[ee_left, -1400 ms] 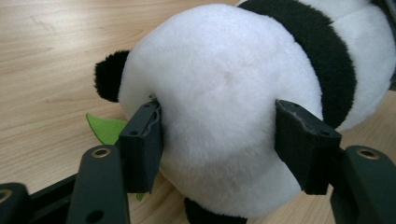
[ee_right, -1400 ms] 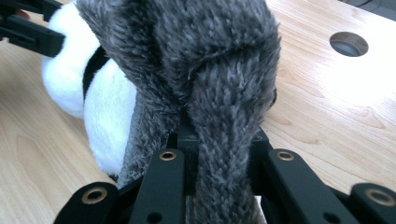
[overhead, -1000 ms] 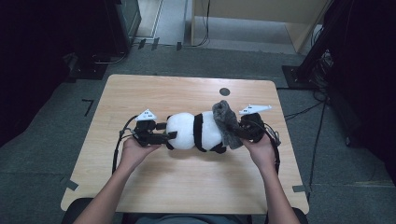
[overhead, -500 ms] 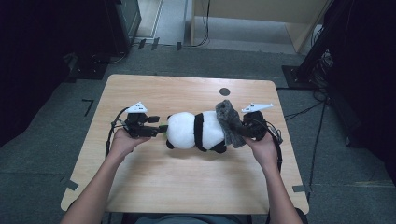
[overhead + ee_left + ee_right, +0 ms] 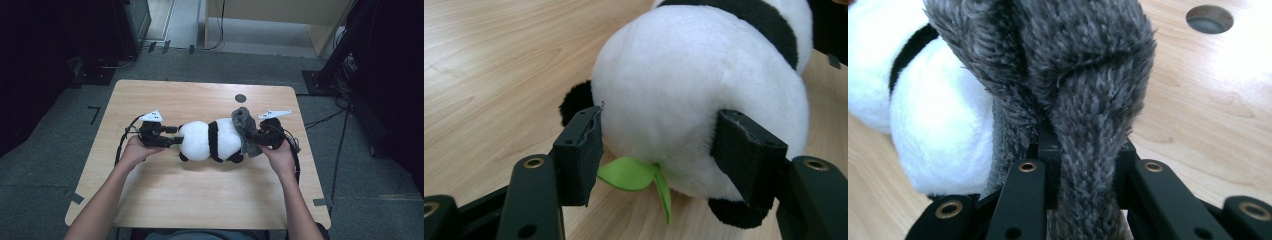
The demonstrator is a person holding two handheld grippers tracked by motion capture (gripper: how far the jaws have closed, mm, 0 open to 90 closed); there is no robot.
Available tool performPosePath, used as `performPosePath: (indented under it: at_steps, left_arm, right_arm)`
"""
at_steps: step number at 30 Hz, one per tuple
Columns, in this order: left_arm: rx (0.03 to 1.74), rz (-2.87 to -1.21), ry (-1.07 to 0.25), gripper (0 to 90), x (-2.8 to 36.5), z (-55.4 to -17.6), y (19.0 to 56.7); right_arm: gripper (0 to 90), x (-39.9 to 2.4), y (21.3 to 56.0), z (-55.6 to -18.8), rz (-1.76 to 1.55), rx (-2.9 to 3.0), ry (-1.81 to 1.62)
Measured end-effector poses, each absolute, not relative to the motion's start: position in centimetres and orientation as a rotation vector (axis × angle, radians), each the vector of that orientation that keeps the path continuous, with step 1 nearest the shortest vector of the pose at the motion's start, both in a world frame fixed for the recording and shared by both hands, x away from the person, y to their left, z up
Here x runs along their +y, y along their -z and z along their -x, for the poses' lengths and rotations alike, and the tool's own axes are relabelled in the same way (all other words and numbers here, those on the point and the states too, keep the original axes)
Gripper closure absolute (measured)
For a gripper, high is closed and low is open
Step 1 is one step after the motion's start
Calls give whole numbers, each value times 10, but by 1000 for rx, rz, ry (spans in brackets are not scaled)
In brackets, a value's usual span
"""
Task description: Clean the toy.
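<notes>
A plush panda lies on its side near the middle of the tabletop, a little toward the far edge and the right side, with a grey furry cloth draped over its right end. The step in hand seems to be dressing or wrapping the panda with this cloth while the toy is kept steady.

The right gripper has its jaws closed tight on a fold of the grey furry cloth; in the right gripper view the fur is pinched between the black jaws and rises up over the white body.

The left gripper is at the panda's left end. Its jaws have just been closing and stand about half open, one on each side of the round white end. The pads look to be at the plush or just touching it, not yet pressing it in. A small green leaf hangs under the panda between the jaws.

Next, I think the left gripper needs to close more for a firm hold on the soft body, without catching the leaf only. Then the right one can pull the cloth further along the panda.
</notes>
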State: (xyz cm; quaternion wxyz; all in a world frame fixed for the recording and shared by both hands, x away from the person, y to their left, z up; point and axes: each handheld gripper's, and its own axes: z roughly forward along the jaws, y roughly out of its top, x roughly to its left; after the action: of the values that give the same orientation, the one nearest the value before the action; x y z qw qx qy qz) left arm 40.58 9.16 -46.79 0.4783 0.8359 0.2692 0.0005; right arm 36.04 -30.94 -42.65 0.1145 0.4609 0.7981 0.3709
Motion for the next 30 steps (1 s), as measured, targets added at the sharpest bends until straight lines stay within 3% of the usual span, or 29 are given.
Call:
performPosePath:
  at_steps: [5, 7, 9, 17, 22, 26, 30]
  left_arm:
    - [577, -2075, -27, 363, 87, -400, 467]
    - [535, -2082, -86, 296, 85, -399, 469]
    - [520, -2075, -97, 171, 84, -400, 473]
    - [440, -2077, 30, 16, 76, -406, 486]
    - [338, -2091, 124, 7, 65, -399, 490]
    - [361, -2079, 155, 0, 65, -398, 494]
    - [326, -2084, 126, 105, 64, -392, 494]
  right_arm:
    - [767, -307, 425, -366, -1329, 2329, -1064]
    - [769, -306, 426, -369, -1323, 2322, -1069]
    - [771, -305, 428, -373, -1327, 2317, -1080]
    - [774, -301, 432, -381, -1309, 2301, -1118]
    - [776, -295, 434, -384, -1288, 2288, -1136]
    - [777, -292, 435, -385, -1290, 2271, -1131]
    - [777, -291, 436, -385, -1290, 2261, -1149]
